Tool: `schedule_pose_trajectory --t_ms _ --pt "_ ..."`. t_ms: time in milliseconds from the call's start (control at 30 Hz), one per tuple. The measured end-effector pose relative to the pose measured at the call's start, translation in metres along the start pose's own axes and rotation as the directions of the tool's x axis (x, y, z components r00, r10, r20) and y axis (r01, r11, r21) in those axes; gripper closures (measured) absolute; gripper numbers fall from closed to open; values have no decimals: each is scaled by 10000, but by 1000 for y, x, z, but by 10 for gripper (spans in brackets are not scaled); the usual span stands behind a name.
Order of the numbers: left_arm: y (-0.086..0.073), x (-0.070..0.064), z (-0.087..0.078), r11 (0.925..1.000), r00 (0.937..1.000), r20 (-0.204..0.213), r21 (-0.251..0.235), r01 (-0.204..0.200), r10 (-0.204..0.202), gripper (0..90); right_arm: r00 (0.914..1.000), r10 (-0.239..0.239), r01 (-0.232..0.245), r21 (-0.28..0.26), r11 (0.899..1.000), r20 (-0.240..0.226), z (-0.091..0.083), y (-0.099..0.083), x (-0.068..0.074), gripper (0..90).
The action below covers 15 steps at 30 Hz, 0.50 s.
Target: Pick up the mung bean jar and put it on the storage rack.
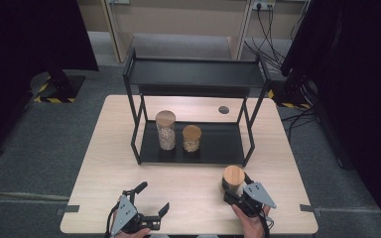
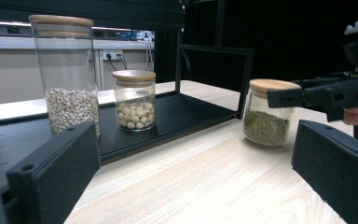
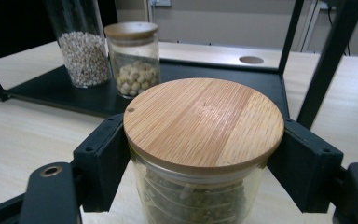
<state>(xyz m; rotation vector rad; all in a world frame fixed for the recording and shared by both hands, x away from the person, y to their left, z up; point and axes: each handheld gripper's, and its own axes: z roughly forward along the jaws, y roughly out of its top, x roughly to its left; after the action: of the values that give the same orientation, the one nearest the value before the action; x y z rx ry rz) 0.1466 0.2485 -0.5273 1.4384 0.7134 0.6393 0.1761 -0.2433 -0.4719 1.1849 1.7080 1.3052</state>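
Observation:
A short glass jar of green beans (image 1: 233, 177) with a wooden lid (image 3: 204, 121) stands on the table in front of the black rack. My right gripper (image 1: 235, 185) is shut on it, one jaw pressed against each side of the glass just under the lid. The left gripper view shows the same jar (image 2: 266, 114) farther off, with a right jaw beside its lid. At the table's near left edge my left gripper (image 1: 154, 197) is open and holds nothing; its jaws stand wide apart over bare wood.
A black two-tier rack (image 1: 223, 144) stands mid-table. Its lower shelf carries a tall jar of pale grain (image 1: 166, 130) and a short jar of round pale seeds (image 1: 191, 138). The shelf's right half and the top shelf (image 1: 193, 73) are bare. A cable hole (image 1: 223, 109) lies behind.

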Motion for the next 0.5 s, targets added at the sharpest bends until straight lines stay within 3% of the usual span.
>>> schedule_pose_trajectory --t_ms 500 --pt "0 0 -1 10000 10000 -44 -45 20 -20 5 9988 -160 157 -80 9998 -460 25 26 4 253"
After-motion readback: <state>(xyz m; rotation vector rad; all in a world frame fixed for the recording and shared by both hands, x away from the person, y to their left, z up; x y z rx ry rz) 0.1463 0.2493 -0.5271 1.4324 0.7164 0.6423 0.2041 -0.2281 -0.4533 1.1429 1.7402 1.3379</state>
